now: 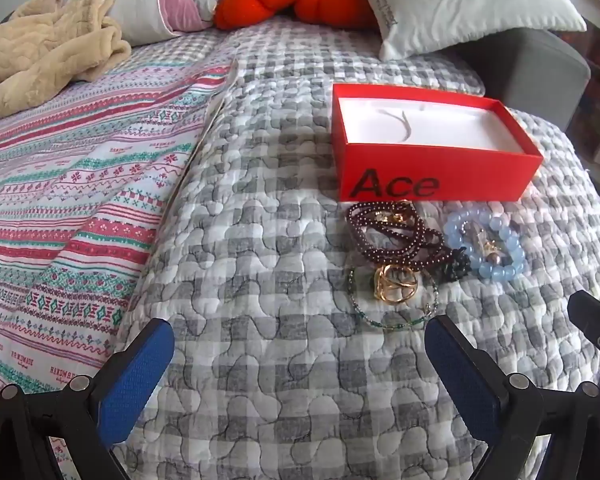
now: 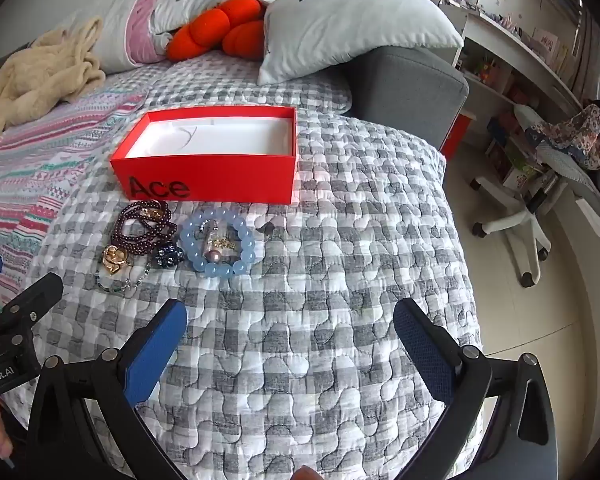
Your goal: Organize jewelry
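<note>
Grippers, two, blue-padded. Left gripper [image 1: 298, 354]: lower edge of its own view, jaws spread wide, nothing between them, poised above bare quilt. Right gripper [image 2: 290, 336]: lower centre of its own view, jaws likewise wide and empty; the left one's black frame shows at that view's lower left.

Red box [image 2: 208, 178]: lidless, marked "Ace", white lining, upper centre-left of the right view. Interior looks empty apart from a faint curved mark on the lining; what that mark is cannot be told.

Jewelry, loose on the grey checked quilt [image 2: 340, 280], just in front of the box:
- Dark red bead strand [image 2: 144, 226], coiled, nearest the box's lettered wall.
- Pale blue bead bracelet [image 2: 218, 246], to the right of the strand, with small metal pieces and a pearl-like bead lying inside its ring.
- Gold ornament [image 2: 114, 260], below the strand.
- Thin green bead chain [image 2: 118, 284], looped around the ornament's lower side.
- Dark faceted cluster [image 2: 170, 254], between strand and bracelet.

Step in hand, as judged: the opening approach; no piece is lifted or boxed yet.

Next move, as judged: one gripper descends onto a single piece, the bracelet being the easiest, closes on its beads without snagging neighbours, then carries it over the box's front wall.
</note>
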The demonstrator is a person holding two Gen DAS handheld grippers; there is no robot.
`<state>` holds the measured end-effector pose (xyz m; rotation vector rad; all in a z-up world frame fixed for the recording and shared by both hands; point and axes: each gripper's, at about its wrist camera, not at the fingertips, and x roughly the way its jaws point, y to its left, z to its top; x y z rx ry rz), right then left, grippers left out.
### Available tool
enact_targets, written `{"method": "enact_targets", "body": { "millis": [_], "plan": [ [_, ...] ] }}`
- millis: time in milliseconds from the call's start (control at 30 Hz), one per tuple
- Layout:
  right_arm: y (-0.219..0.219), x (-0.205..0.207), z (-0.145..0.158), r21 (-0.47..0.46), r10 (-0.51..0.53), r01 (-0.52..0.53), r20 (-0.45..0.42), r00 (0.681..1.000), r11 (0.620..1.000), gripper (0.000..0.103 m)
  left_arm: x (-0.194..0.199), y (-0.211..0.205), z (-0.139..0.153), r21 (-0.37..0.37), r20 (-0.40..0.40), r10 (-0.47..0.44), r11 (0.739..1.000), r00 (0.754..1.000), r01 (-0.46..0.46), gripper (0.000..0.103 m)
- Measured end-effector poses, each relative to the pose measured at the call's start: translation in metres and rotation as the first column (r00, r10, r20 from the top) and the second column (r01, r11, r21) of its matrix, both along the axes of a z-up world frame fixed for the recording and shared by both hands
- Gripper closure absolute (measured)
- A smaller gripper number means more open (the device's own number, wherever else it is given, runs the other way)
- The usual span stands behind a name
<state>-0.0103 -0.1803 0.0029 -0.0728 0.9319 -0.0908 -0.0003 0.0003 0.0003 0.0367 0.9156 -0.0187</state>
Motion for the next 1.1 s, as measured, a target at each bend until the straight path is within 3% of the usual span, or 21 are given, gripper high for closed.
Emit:
{"method": "enact_targets", "body": {
  "millis": [1100],
  "plan": [
    [0.0, 0.006, -0.001, 0.017, -0.017, 0.017, -0.008, 1.0, 1.0, 0.0, 0.005, 0.009, 0.0, 0.0, 0.003, 0.029, 1.0, 1.0, -0.029, 0.0]
  ]
}}
